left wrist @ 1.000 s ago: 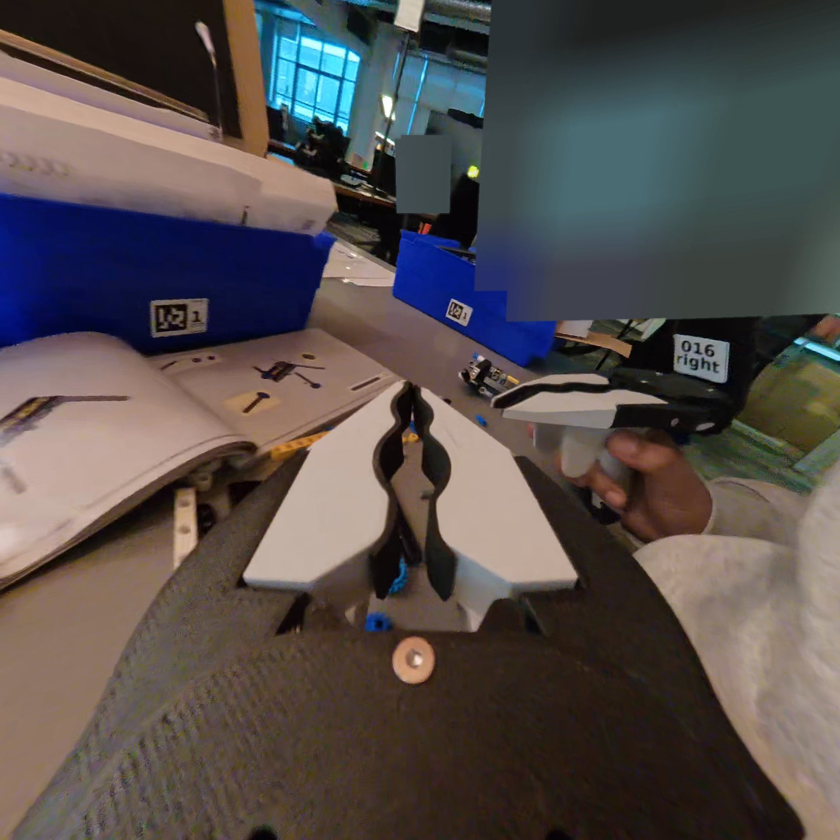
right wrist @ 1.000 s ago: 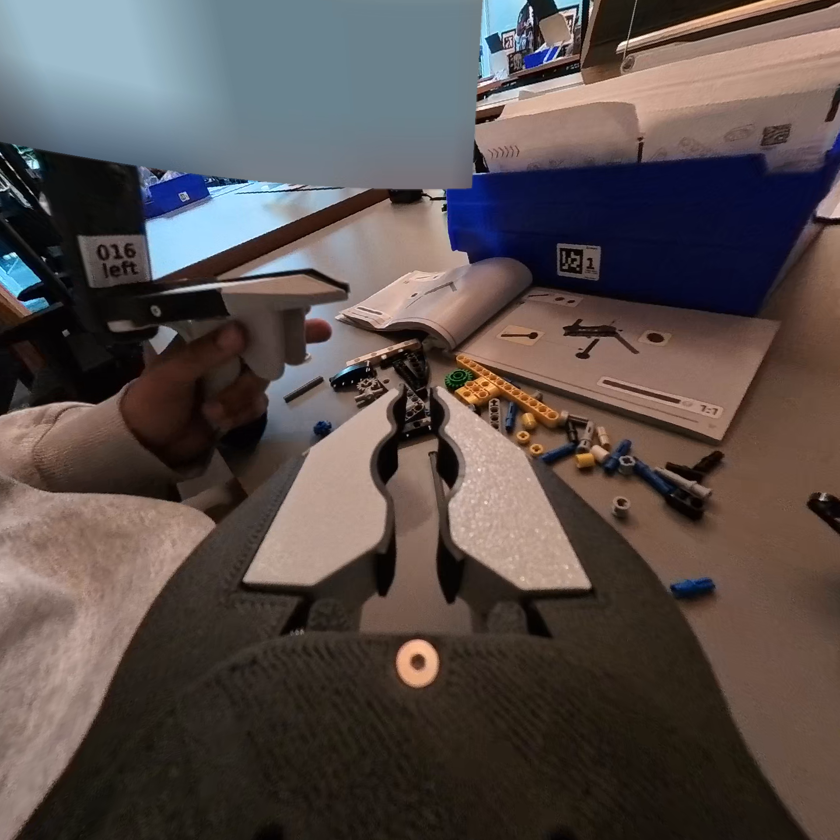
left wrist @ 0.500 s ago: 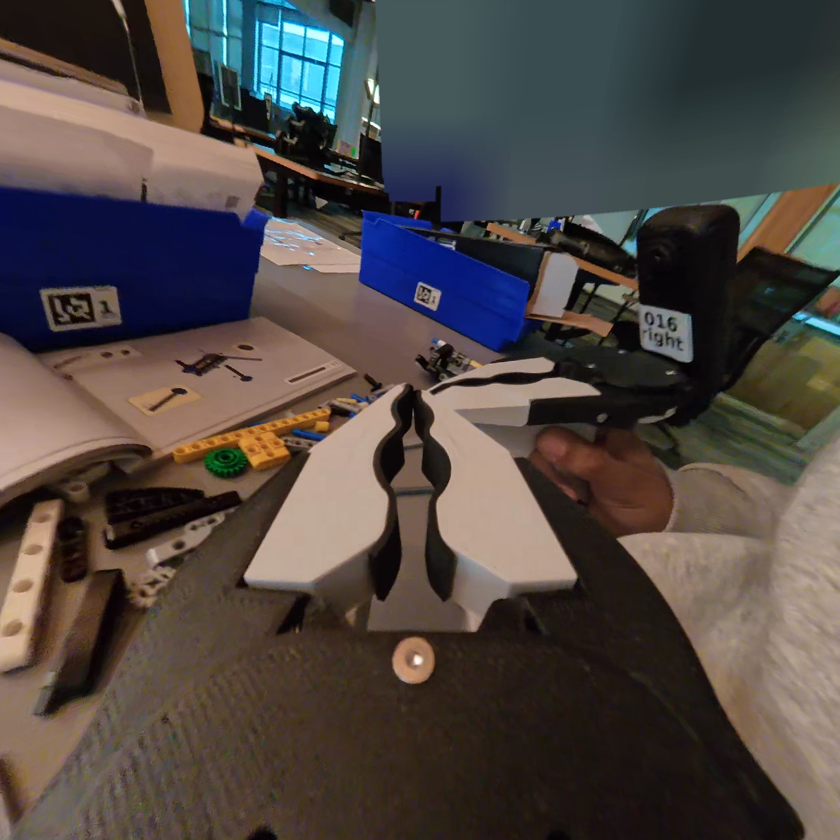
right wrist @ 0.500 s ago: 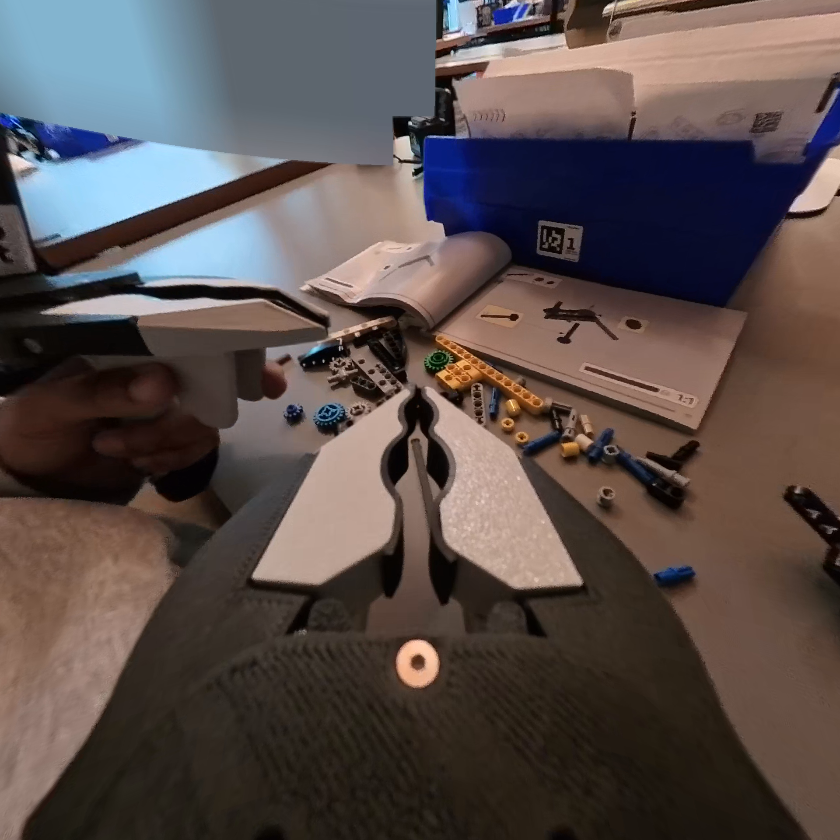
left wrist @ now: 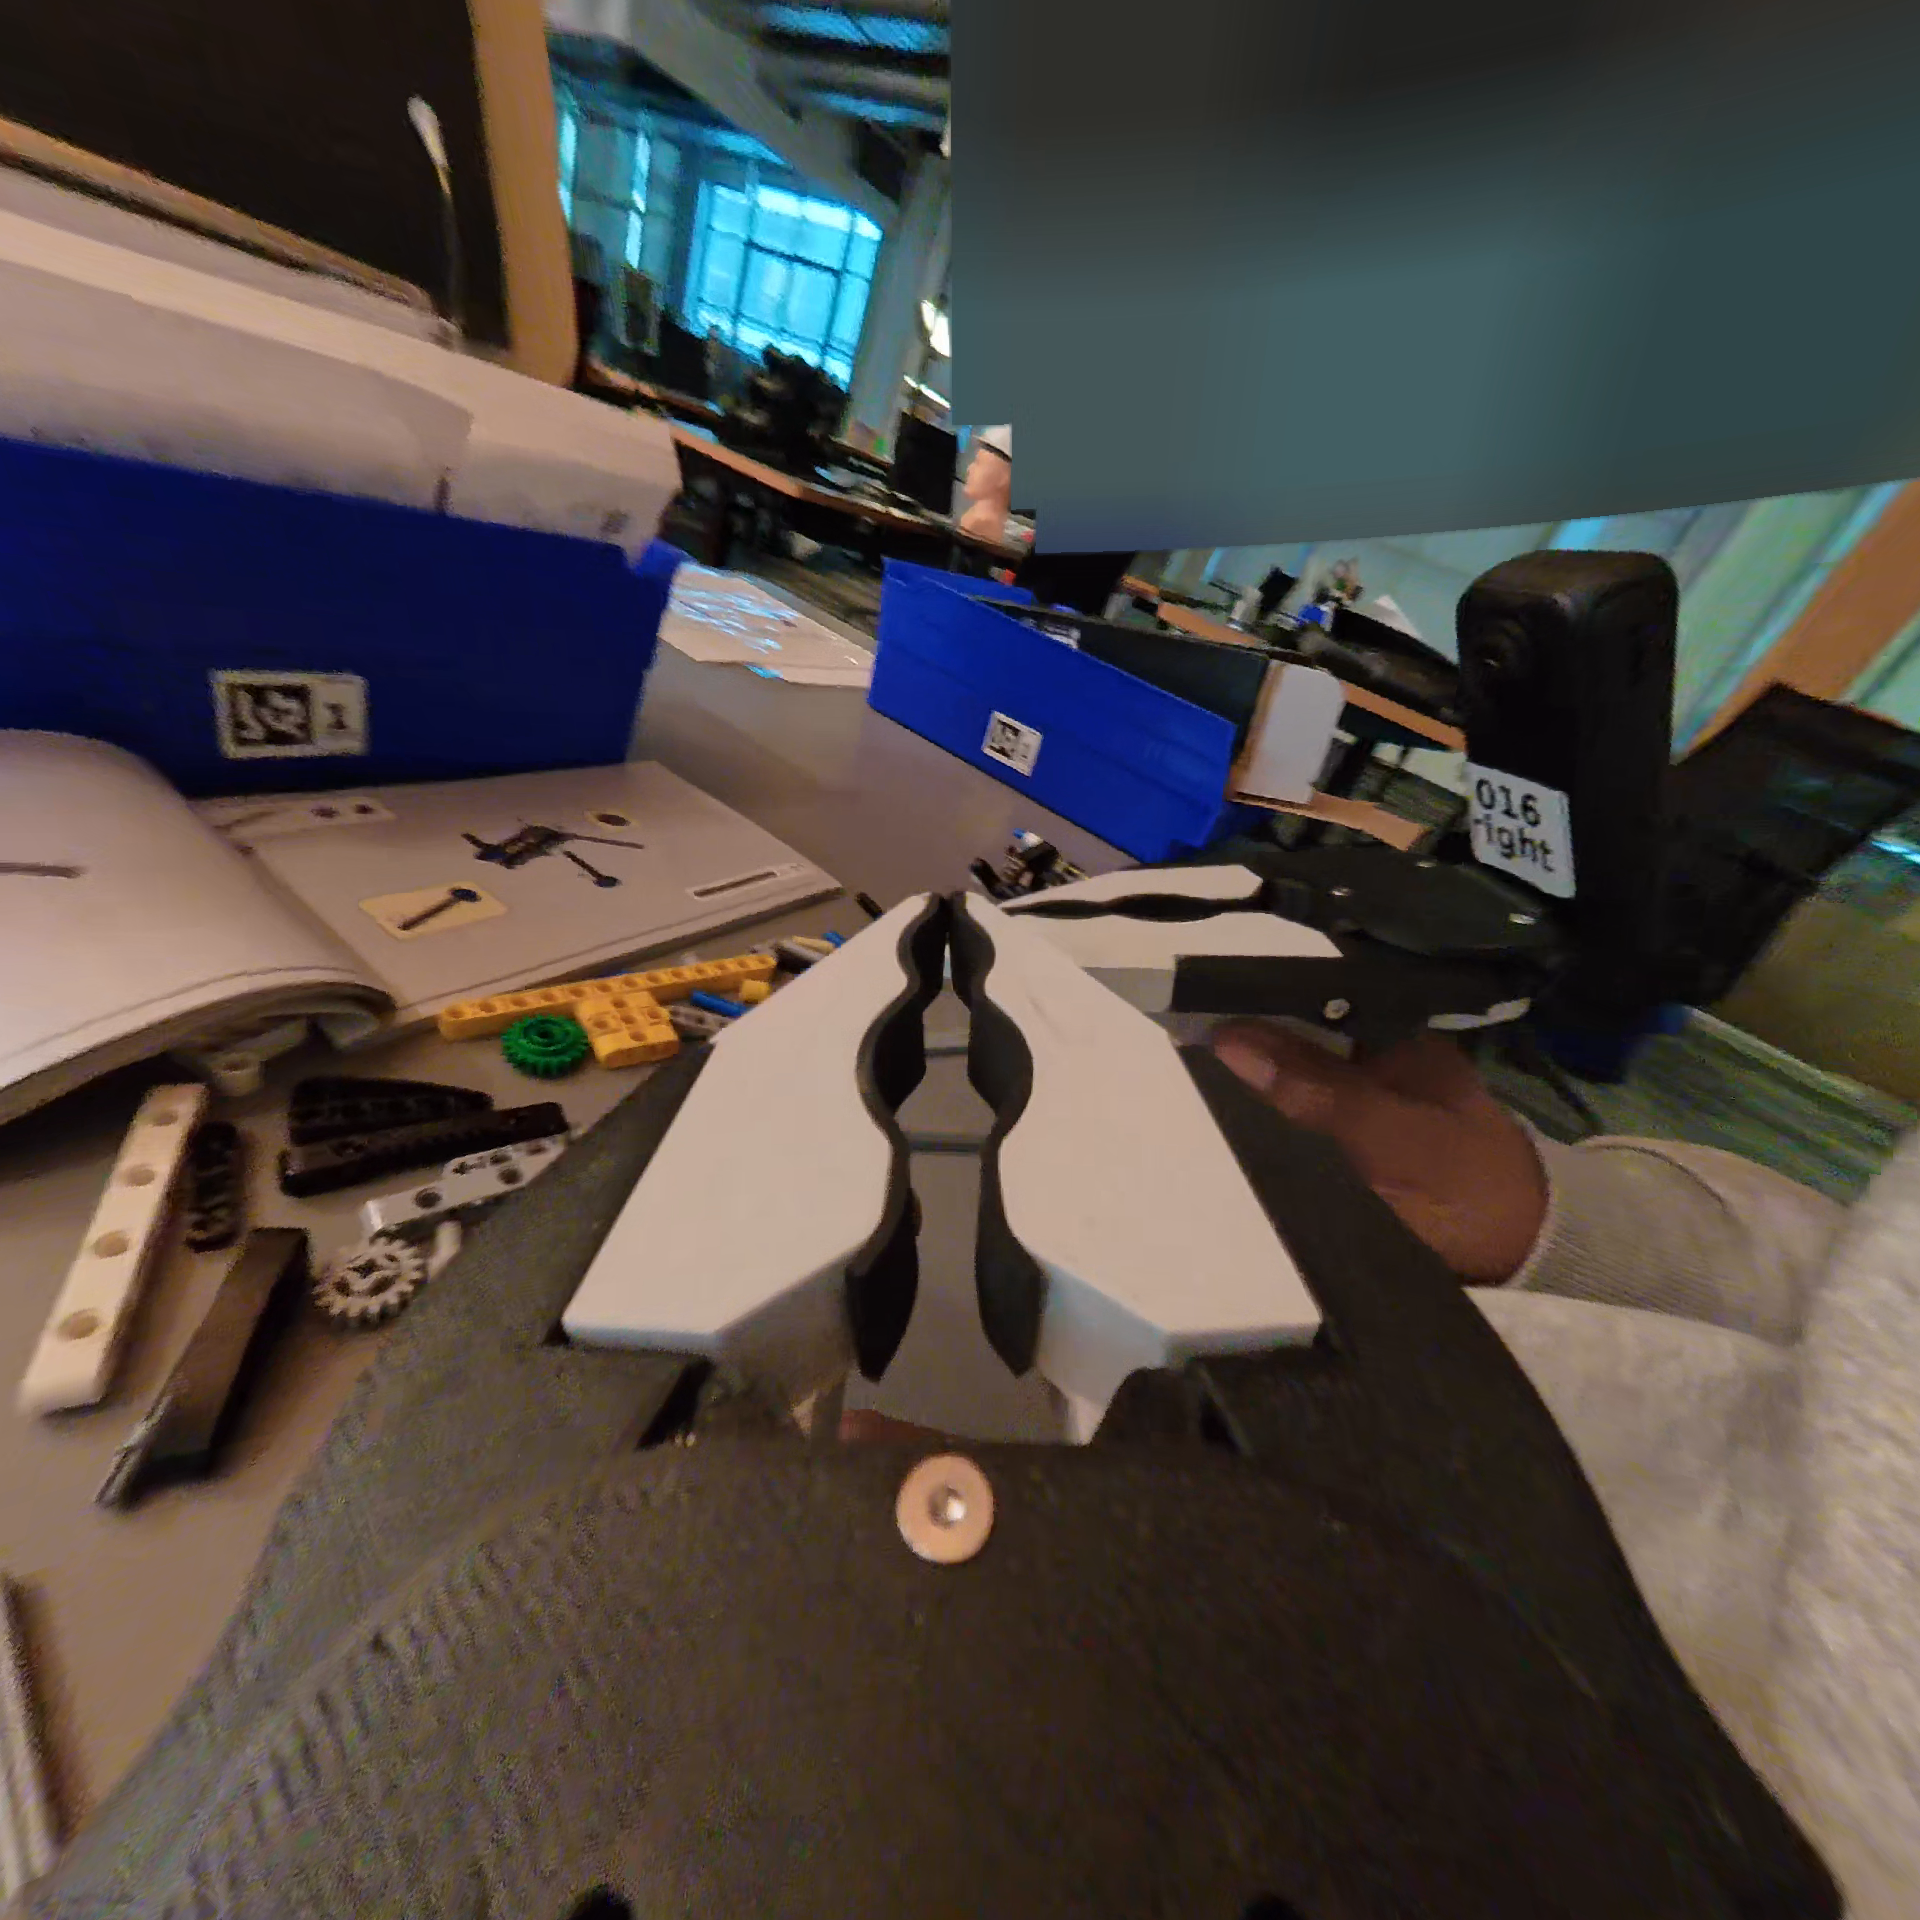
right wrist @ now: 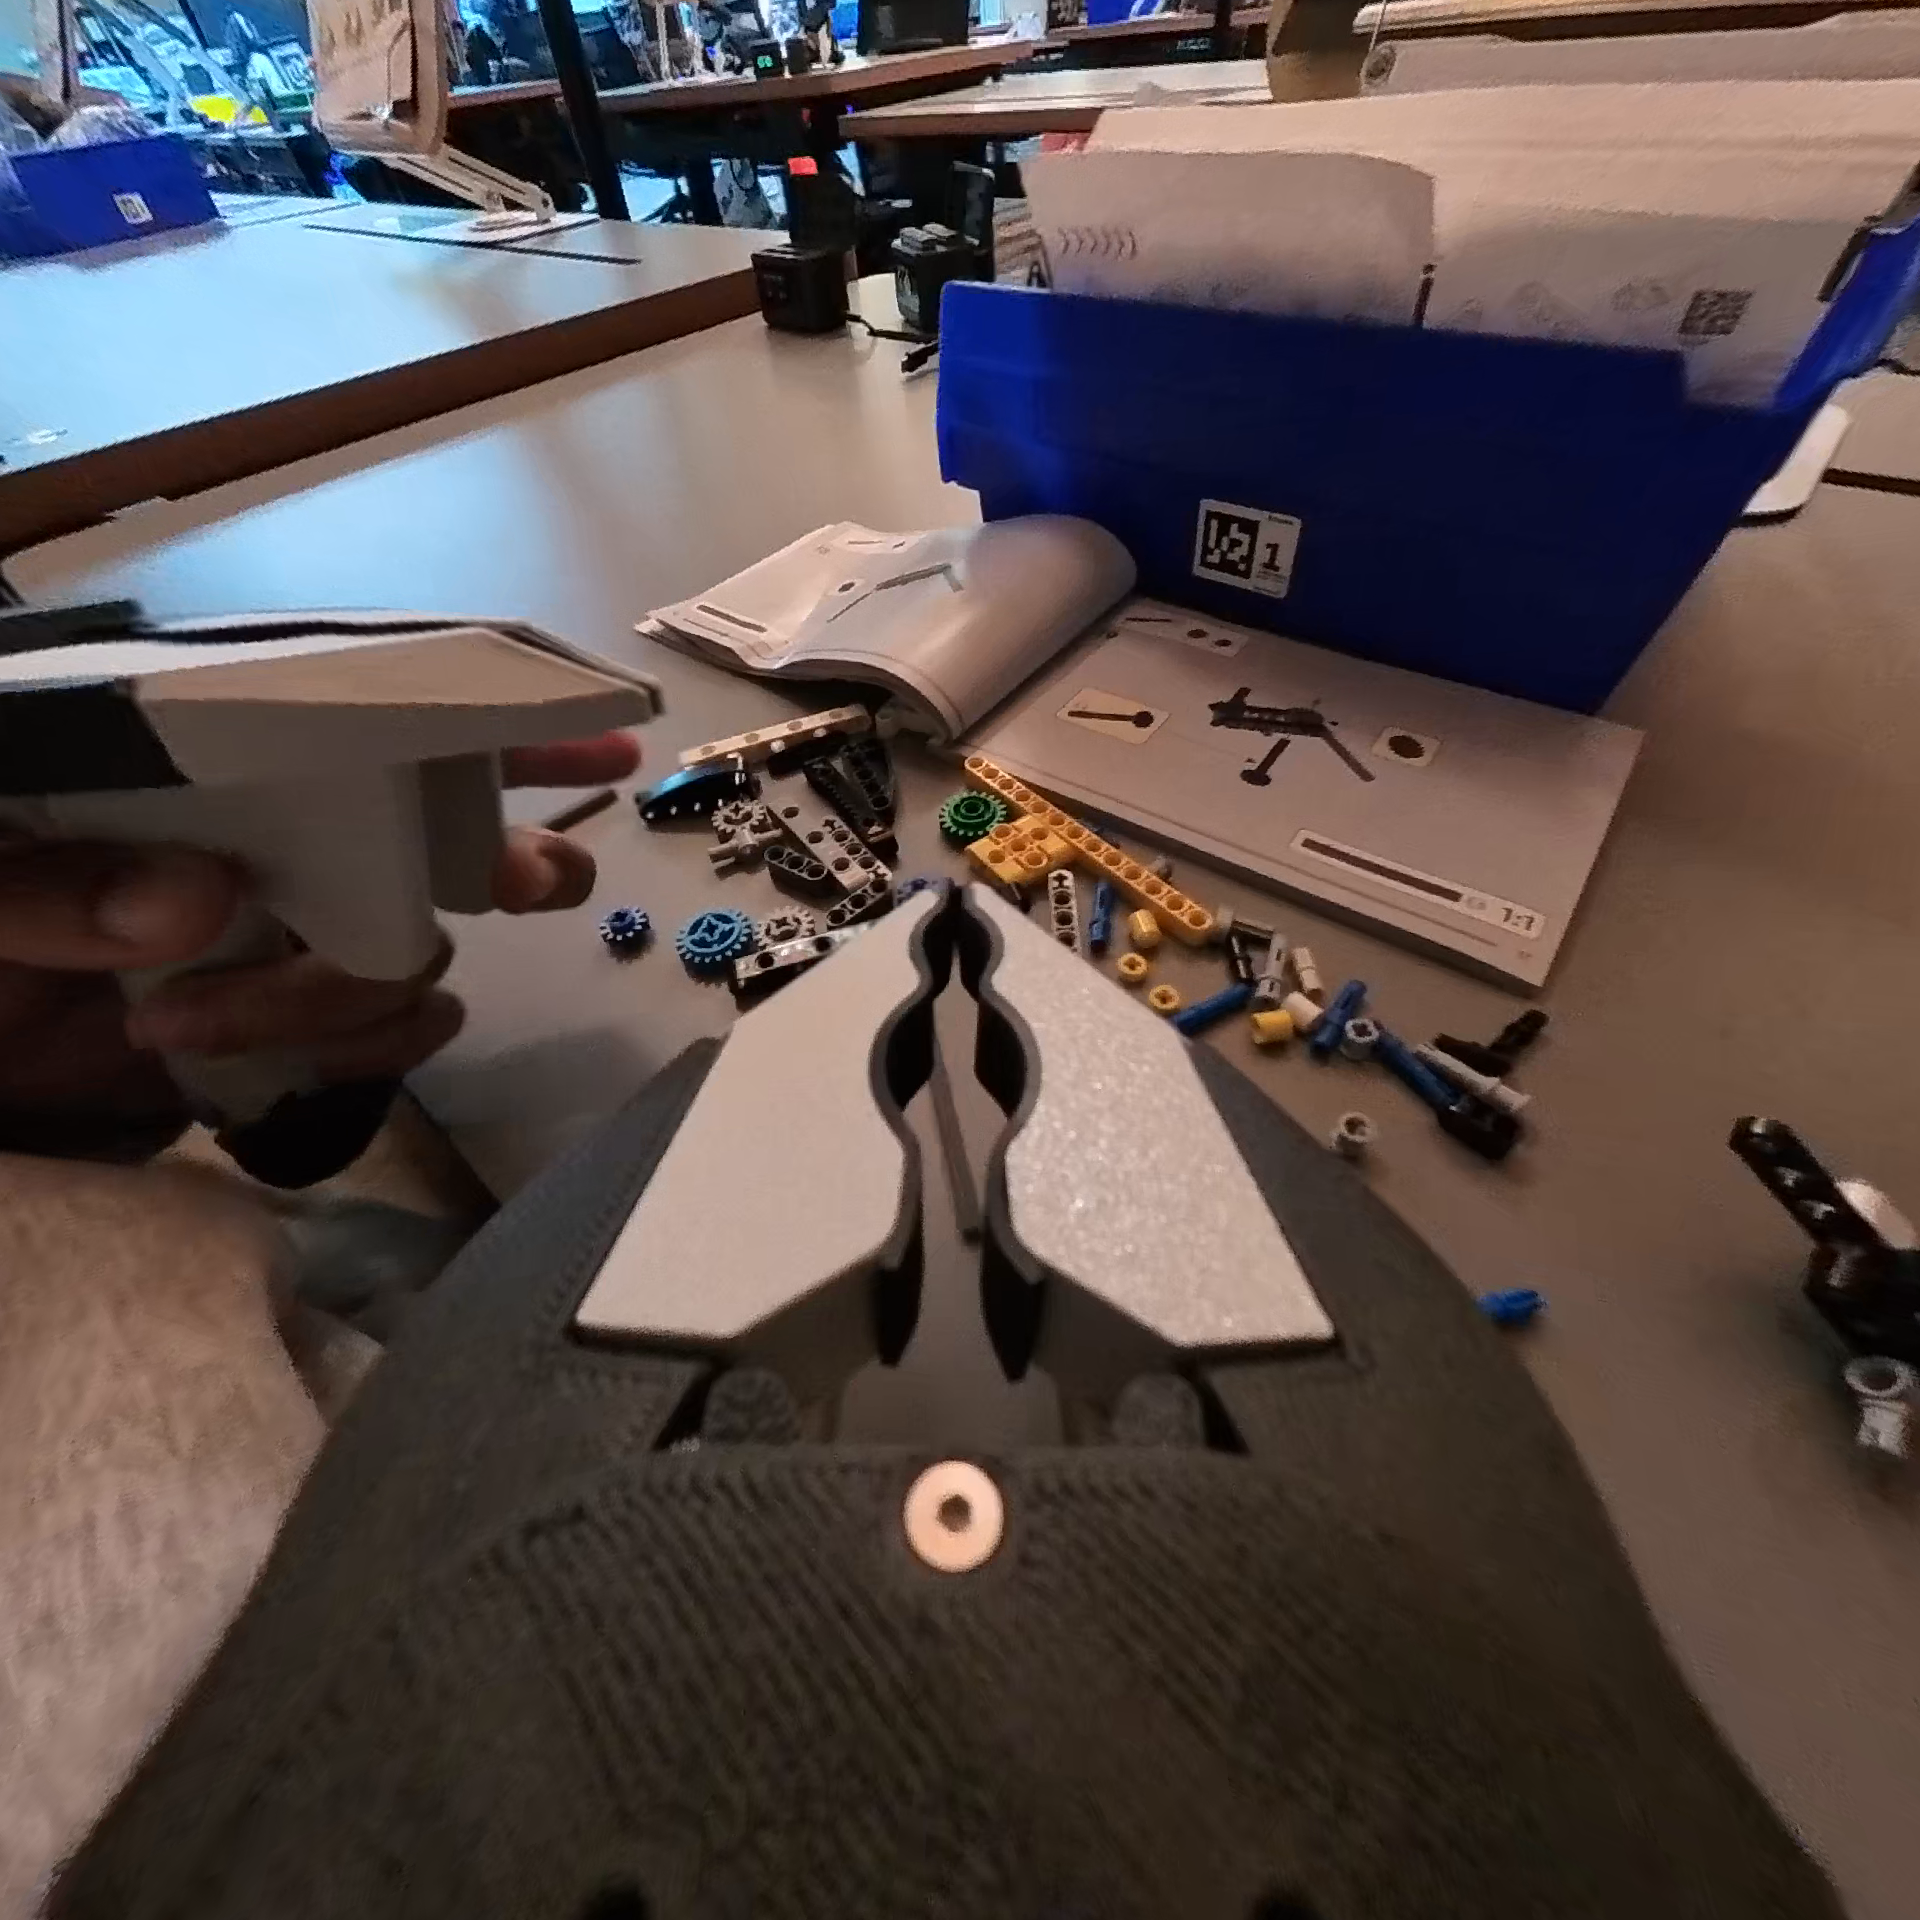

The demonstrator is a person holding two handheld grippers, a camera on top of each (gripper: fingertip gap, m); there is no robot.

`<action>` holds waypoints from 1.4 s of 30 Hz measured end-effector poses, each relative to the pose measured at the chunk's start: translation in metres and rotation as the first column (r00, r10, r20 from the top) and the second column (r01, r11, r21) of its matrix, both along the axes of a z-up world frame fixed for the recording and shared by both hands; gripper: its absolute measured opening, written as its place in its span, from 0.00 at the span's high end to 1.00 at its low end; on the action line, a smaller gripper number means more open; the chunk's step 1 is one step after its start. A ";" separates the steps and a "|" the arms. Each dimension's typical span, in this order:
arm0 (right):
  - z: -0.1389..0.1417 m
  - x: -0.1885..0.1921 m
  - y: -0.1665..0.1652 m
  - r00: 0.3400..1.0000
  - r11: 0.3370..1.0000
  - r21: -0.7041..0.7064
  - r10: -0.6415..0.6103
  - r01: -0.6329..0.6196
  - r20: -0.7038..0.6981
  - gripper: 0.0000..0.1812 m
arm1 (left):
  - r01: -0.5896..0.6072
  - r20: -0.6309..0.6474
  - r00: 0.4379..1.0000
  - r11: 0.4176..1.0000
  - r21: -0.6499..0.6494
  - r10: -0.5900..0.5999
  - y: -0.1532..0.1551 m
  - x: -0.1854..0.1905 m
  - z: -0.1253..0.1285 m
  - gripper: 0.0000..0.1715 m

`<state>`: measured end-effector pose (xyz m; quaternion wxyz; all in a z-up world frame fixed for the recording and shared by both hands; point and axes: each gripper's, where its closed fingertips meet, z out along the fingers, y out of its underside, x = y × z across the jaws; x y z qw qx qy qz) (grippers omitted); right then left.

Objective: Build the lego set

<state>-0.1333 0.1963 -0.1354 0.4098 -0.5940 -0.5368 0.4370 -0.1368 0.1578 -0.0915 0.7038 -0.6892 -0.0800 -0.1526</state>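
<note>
Over the table (right wrist: 644, 457), the left tool (left wrist: 948, 909) has swung back toward the right tool (right wrist: 954, 902).

Gripper fingers (right wrist: 1132, 1122): matt grey plastic, faintly grainy. Mount (right wrist: 935, 1714), lower frame: coarse ribbed black print. Table (right wrist: 623, 488): smooth, satin grey. Bin (right wrist: 1351, 436), upper right: glossy blue plastic. Booklet (right wrist: 1299, 790): matt paper. Sleeve (right wrist: 125, 1403), lower left: fuzzy cloth.

Scattered lego pieces (right wrist: 1049, 894) and booklet (right wrist: 1299, 769) crowd the table (right wrist: 1714, 1351).
</note>
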 end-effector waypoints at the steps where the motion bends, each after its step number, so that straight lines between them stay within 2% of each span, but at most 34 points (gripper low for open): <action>1: 0.000 0.001 0.001 1.000 1.000 0.005 -0.005 0.005 0.002 1.00 | -0.013 -0.030 0.999 1.000 0.014 0.013 -0.001 0.001 0.002 1.00; 3: -0.001 0.001 0.001 1.000 1.000 0.020 -0.007 0.007 0.010 1.00 | 0.006 -0.042 0.999 1.000 0.011 -0.006 0.000 0.007 0.002 1.00; 8: -0.005 0.001 -0.007 0.999 0.993 0.122 -0.002 -0.003 0.040 1.00 | 0.063 0.073 0.995 0.998 0.000 -0.063 0.002 0.008 -0.003 1.00; 16: -0.002 0.003 -0.008 0.994 0.952 0.289 -0.105 0.102 -0.003 1.00 | 0.059 0.033 0.998 0.997 -0.046 -0.057 0.010 0.011 -0.015 1.00; 18: -0.006 0.002 -0.009 0.994 0.961 0.259 -0.109 0.102 0.014 1.00 | 0.048 0.040 0.998 0.997 -0.060 -0.045 0.012 0.009 -0.017 1.00; 21: -0.021 0.001 -0.008 0.993 0.992 0.086 -0.097 0.092 0.061 1.00 | 0.051 0.075 0.996 0.995 -0.082 -0.045 0.014 0.006 -0.021 1.00; 23: -0.014 0.003 -0.005 0.994 0.994 0.044 -0.104 0.103 0.015 1.00 | 0.060 0.094 0.994 0.995 -0.079 -0.052 0.014 0.005 -0.020 1.00; 29: -0.014 0.003 -0.010 0.997 0.996 0.059 -0.072 0.072 0.009 1.00 | 0.077 0.135 0.989 0.994 -0.072 -0.067 0.014 0.003 -0.021 1.00; 42: -0.009 0.006 -0.016 0.999 0.999 0.026 -0.024 0.025 -0.030 1.00 | 0.108 0.126 0.987 0.991 -0.077 -0.097 0.015 0.007 -0.023 1.00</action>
